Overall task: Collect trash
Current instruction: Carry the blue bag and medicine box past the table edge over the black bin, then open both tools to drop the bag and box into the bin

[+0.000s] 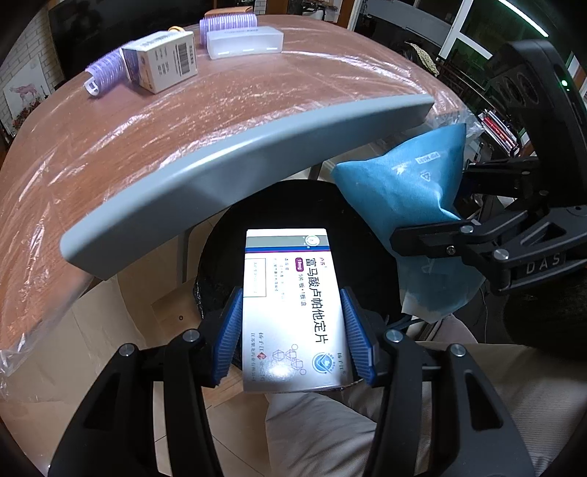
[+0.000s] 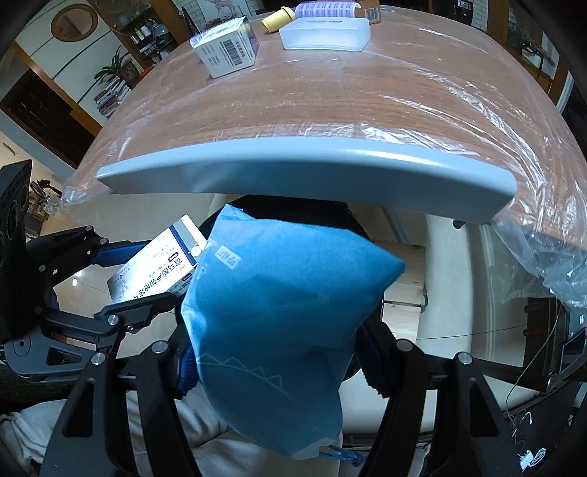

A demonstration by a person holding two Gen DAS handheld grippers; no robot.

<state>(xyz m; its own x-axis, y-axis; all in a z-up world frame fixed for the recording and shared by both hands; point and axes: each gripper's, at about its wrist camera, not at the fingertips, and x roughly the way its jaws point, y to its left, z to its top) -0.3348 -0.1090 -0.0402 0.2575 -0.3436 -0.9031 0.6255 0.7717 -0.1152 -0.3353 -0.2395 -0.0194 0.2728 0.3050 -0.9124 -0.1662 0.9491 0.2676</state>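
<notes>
Left gripper [image 1: 291,339]: nearest the left wrist camera, pointing steeply down; its blue ribbed pads [image 1: 229,337] were part-way apart and pressed on both long sides of a white box [image 1: 290,304].
Box: a flat medicine carton with printed text and a purple stripe, held lengthwise between the pads, hanging over the dark bin [image 1: 271,220].
Right gripper [image 2: 279,361]: nearest the right wrist camera, also angled down; its jaws stood moderately wide and clamped a blue pouch [image 2: 279,293] at its lower part.
Pouch: a puffy blue packet with white print, a blue cord [image 2: 343,457] trailing from its near end; it rose past the fingers and hid most of the bin from that view.
Lap: pale trousers [image 1: 315,429] lay under both tools.
Bin: a round black opening below the table edge, just under the box and the pouch.
Floor: light tiles [image 1: 121,301] around the bin.
Table [image 2: 312,172]: a grey rim and a wood-look top under clear plastic film [image 2: 543,264], beyond the bin.
Far end of the table: a small barcoded carton [image 1: 161,60], a purple ribbed roll [image 1: 106,71] touching it, a white tray [image 1: 244,43], a second purple roll [image 1: 227,22] behind the tray, and a yellow cylinder [image 2: 277,18].
</notes>
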